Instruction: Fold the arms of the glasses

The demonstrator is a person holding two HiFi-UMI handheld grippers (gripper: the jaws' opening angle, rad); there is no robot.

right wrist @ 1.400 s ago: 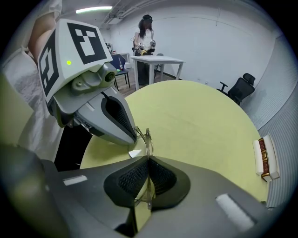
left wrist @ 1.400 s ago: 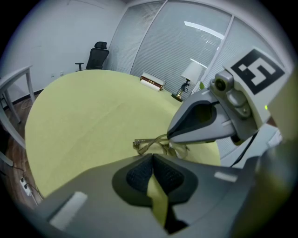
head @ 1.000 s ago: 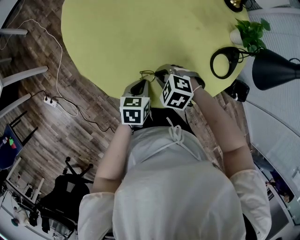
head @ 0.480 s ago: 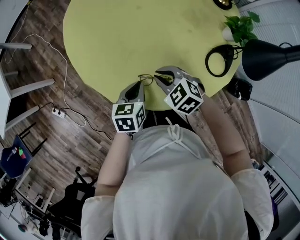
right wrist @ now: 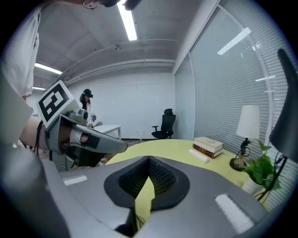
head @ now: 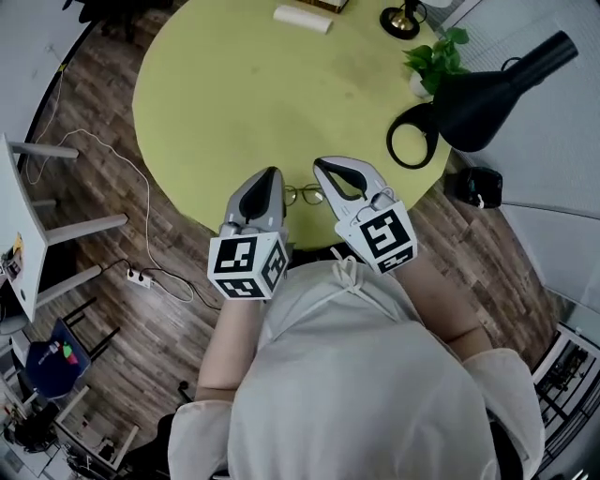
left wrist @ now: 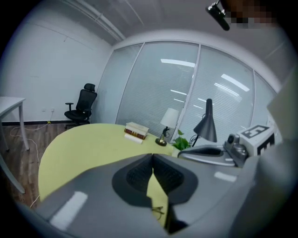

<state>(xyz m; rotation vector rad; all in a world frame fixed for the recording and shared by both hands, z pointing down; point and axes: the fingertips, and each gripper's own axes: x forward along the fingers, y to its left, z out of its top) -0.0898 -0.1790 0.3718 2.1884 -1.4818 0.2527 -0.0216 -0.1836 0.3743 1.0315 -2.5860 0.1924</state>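
Observation:
The thin wire-framed glasses (head: 305,194) lie on the round yellow table (head: 244,94) close to its near edge, and nothing holds them. My left gripper (head: 270,174) hangs above the table just left of them, jaws shut and empty. My right gripper (head: 324,167) hangs just right of them; its jaws have just been closing and now meet with nothing between them. In the left gripper view the shut pads (left wrist: 152,160) meet, and the glasses (left wrist: 159,213) show small below them. In the right gripper view the tips (right wrist: 148,161) touch, with the left gripper (right wrist: 88,139) alongside. I cannot tell how the arms of the glasses lie.
A black desk lamp (head: 487,94) with a ring base (head: 412,136) stands at the table's right edge beside a potted plant (head: 433,58). Books with a white roll (head: 302,17) and a small lamp (head: 403,19) sit at the far side. A power strip (head: 141,277) lies on the floor.
Both grippers have lifted off the table, away from the glasses they were working at. The glasses now lie alone between and below them.

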